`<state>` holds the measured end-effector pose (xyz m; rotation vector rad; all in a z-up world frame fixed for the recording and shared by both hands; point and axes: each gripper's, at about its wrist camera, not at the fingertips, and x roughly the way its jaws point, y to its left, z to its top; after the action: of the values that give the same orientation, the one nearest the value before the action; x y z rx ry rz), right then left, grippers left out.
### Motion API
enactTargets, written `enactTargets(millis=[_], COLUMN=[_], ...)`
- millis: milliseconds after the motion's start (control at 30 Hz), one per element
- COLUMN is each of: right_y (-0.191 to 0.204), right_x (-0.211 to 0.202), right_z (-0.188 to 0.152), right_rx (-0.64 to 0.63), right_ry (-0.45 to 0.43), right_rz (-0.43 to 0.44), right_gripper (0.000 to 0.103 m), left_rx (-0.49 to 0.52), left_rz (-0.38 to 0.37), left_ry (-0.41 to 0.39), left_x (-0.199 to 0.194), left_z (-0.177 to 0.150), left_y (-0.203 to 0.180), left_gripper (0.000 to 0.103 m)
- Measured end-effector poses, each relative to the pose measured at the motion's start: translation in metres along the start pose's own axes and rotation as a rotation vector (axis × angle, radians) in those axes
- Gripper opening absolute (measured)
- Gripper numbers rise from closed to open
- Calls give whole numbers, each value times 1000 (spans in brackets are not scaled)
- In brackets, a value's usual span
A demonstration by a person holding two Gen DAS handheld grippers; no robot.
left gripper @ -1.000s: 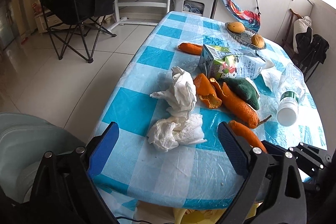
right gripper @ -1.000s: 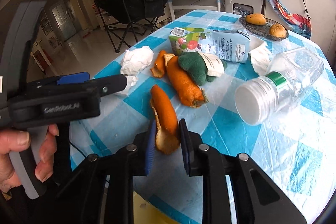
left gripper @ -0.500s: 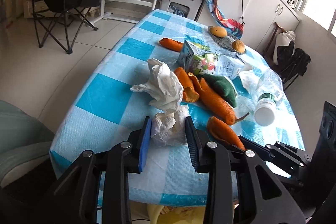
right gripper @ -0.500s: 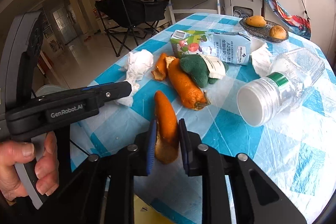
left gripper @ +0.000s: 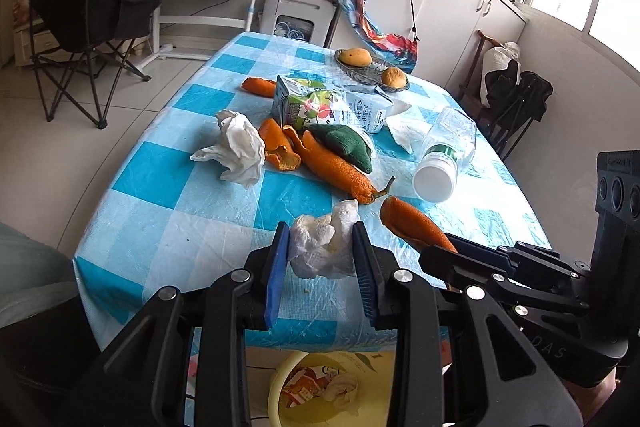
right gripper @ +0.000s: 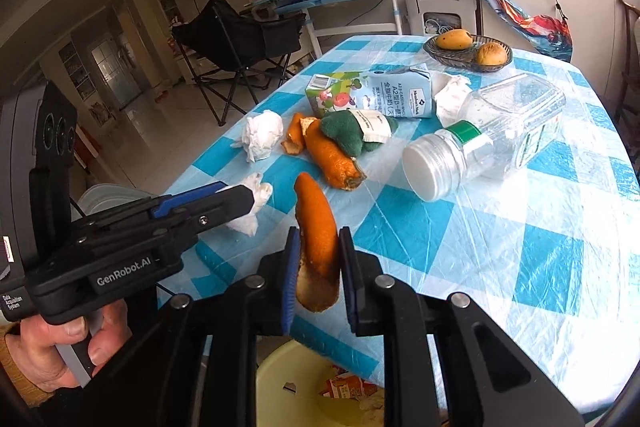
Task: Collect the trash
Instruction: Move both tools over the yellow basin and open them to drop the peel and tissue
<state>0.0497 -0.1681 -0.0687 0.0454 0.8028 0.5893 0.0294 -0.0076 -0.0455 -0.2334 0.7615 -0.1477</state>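
Left wrist view: the left tongs (left gripper: 320,251) are closed on a crumpled white tissue (left gripper: 324,247), both pads pressing its sides, at the near edge of the surface (left gripper: 168,187), which wears a blue-and-white checked cloth. At 3 o'clock from the tissue the right tongs (left gripper: 452,247) enter from the right, clamped on a strip of orange peel (left gripper: 412,223).

Right wrist view: the peel stands nearly upright between the closed pads of the right tongs (right gripper: 318,263), its lower end hanging past the surface edge. A yellow bin (right gripper: 304,387) with scraps inside sits directly below, at 6 o'clock. The left tongs appear at 9 o'clock, held by a hand (right gripper: 60,351).

Trash on the surface, left wrist view: a second tissue (left gripper: 236,151) at 11 o'clock from the held one; more peel pieces (left gripper: 332,167) at 12 o'clock, touching a green cloth item (left gripper: 344,147); a milk carton (left gripper: 332,103) lying on its side behind them; a clear plastic bottle (left gripper: 444,155) on its side at 1 o'clock, white cap toward the camera. A basket of fruit (left gripper: 372,69) sits at the far end. The bin (left gripper: 332,387) shows below the surface edge here too.
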Motion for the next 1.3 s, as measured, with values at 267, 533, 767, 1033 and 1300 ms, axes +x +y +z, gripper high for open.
enactTargets(millis=[267, 533, 767, 1033, 1300], right_y=[5, 11, 16, 6, -1], right_x=[-10, -21, -33, -52, -59], right_z=[-15, -36, -57, -59, -55], right_rx=[10, 21, 51, 126, 161], right_ry=[35, 94, 135, 68, 6], right_rz=[-4, -1, -10, -31, -52], right_gripper=[20, 20, 22, 42, 62], left_rx=[24, 47, 90, 140, 140], left_rz=[3, -9, -27, -58, -19], left_ry=[-1, 8, 32, 76, 58], left_x=[-12, -23, -30, -35, -41], left_z=[-4, -16, -30, -47, -50], left_y=[-3, -12, -25, -40, -40], left_gripper=[30, 30, 30, 31, 58])
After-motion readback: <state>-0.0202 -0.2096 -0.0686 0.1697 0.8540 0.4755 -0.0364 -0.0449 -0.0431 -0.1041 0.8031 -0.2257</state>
